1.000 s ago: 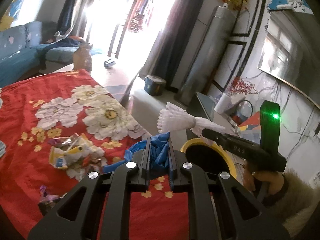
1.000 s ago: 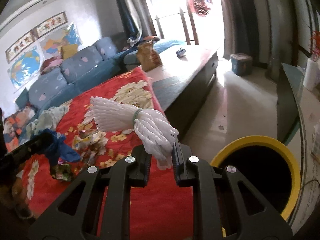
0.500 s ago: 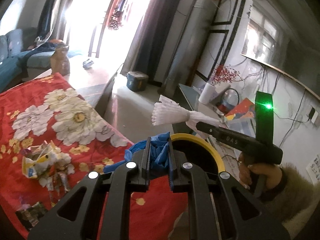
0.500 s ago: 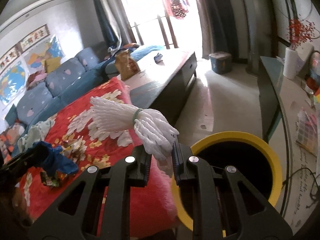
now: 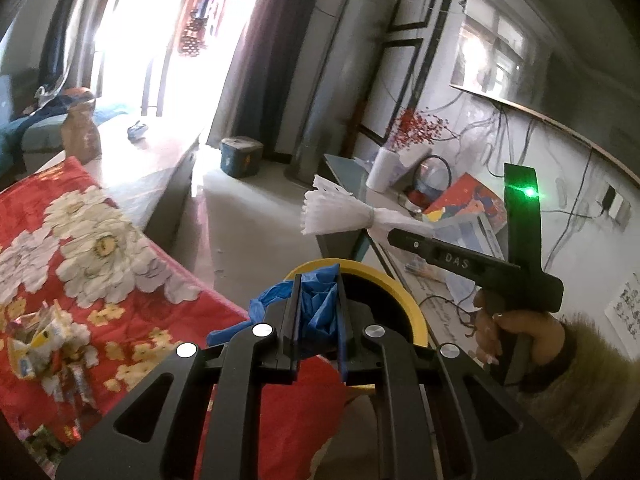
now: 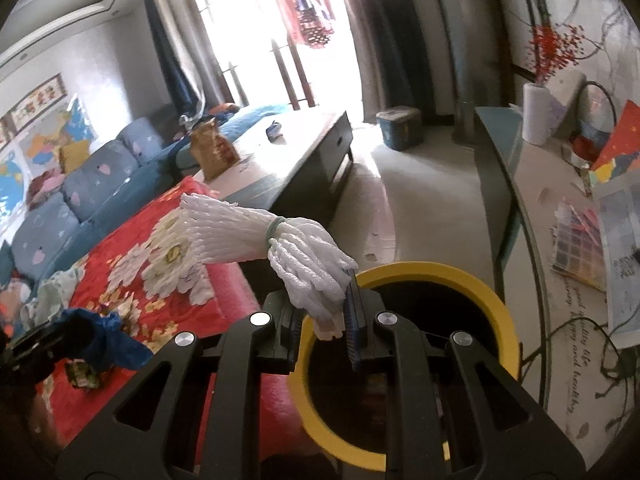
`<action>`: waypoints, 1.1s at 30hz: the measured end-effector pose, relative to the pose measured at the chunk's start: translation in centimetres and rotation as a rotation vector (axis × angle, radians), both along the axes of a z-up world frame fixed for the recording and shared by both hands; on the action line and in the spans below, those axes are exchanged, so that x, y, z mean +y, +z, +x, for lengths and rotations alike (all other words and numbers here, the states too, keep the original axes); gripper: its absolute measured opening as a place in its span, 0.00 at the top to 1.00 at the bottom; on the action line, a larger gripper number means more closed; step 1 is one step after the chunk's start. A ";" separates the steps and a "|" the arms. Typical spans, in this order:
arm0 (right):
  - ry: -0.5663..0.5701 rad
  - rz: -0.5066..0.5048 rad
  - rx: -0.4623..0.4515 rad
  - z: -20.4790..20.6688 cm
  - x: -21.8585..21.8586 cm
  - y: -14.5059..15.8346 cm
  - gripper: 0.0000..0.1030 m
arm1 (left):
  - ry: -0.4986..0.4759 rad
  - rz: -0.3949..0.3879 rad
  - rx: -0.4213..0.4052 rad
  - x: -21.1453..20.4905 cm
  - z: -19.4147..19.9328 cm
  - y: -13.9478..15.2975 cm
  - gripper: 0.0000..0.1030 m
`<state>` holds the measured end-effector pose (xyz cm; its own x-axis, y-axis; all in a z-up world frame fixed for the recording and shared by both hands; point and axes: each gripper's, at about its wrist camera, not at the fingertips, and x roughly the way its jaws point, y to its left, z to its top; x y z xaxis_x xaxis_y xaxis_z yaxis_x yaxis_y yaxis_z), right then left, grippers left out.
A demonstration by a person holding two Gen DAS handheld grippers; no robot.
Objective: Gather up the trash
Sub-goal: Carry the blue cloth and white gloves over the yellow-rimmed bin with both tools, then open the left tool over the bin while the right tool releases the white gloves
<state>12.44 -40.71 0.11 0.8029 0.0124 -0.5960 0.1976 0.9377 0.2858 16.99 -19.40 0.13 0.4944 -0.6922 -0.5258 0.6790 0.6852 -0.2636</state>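
Note:
My left gripper (image 5: pixel 317 300) is shut on a crumpled blue glove (image 5: pixel 316 304) and holds it at the near rim of the yellow-rimmed bin (image 5: pixel 404 300). My right gripper (image 6: pixel 326 312) is shut on a white foam net bundle (image 6: pixel 280 240) tied with a green band, held above the bin's left rim (image 6: pixel 460 276). The right gripper with the bundle (image 5: pixel 336 212) also shows in the left wrist view, beyond the bin. The blue glove (image 6: pixel 100 336) shows at lower left in the right wrist view.
A red flowered blanket (image 5: pixel 100 264) covers the table on the left, with several snack wrappers (image 5: pixel 44 344) on it. A grey side counter (image 6: pixel 560 220) with papers and a vase stands right of the bin. A long low table (image 6: pixel 288 160) lies beyond.
Both grippers have moved right, from over the red blanket to the bin. The bin's opening now lies right under the white bundle and just past the blue glove.

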 end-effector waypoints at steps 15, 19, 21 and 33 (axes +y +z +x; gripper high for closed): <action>-0.144 0.024 0.047 -1.7 -5.4 -2.1 0.87 | -0.118 0.034 0.020 -6.3 -0.4 -2.4 0.87; -0.171 0.030 0.069 -2.0 -6.6 -3.0 0.87 | -0.134 0.034 0.039 -7.5 -0.2 -3.4 0.87; -0.183 0.037 0.077 -2.2 -7.1 -3.4 0.87 | -0.139 0.035 0.048 -8.0 0.0 -3.8 0.87; -0.230 0.085 0.128 -3.0 -9.7 -6.1 0.87 | -0.208 0.078 0.075 -12.0 0.3 -7.0 0.87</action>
